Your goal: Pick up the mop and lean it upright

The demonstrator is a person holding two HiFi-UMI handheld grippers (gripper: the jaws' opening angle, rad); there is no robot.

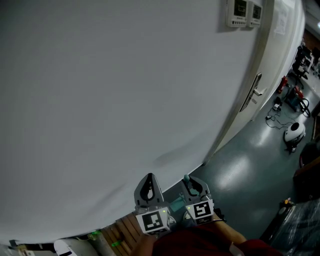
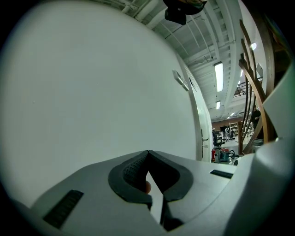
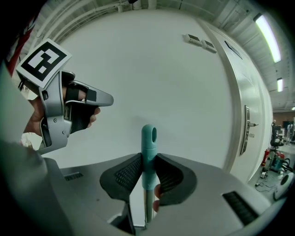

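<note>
**A:** Where is the mop [image 3: 148,138] now?

**B:** Its top end is in the right claw [image 3: 148,159]. The jaws are closed narrowly on the teal cap [image 3: 148,152], with the pole standing upright between the pads. The metal shaft [image 3: 147,203] runs down out of view, and no view shows the mop head. The big white wall [image 1: 125,90] is just beyond it.

**A:** And the other one?

**B:** The left claw [image 2: 148,154] has its jaws together at the tips with nothing between them. In the head view it sits just left of the right claw [image 1: 192,187], and both face the wall.

**A:** How will the mop handle?

**B:** I judge it to be a stiff, light pole with most of its weight low at the head. The cap looks like smooth plastic, so it could slide or twist in the pads. A grip this high only steers the pole. For lifting I would take hold lower on the shaft. For leaning it, the top end is a fair place to guide from.

**A:** What's the count?

**B:** There is one mop and there are two claws. There are also two control panels [image 1: 243,11] high on the wall, one door [image 1: 252,95] to the right, and grey floor [image 1: 240,175] beyond.
</note>
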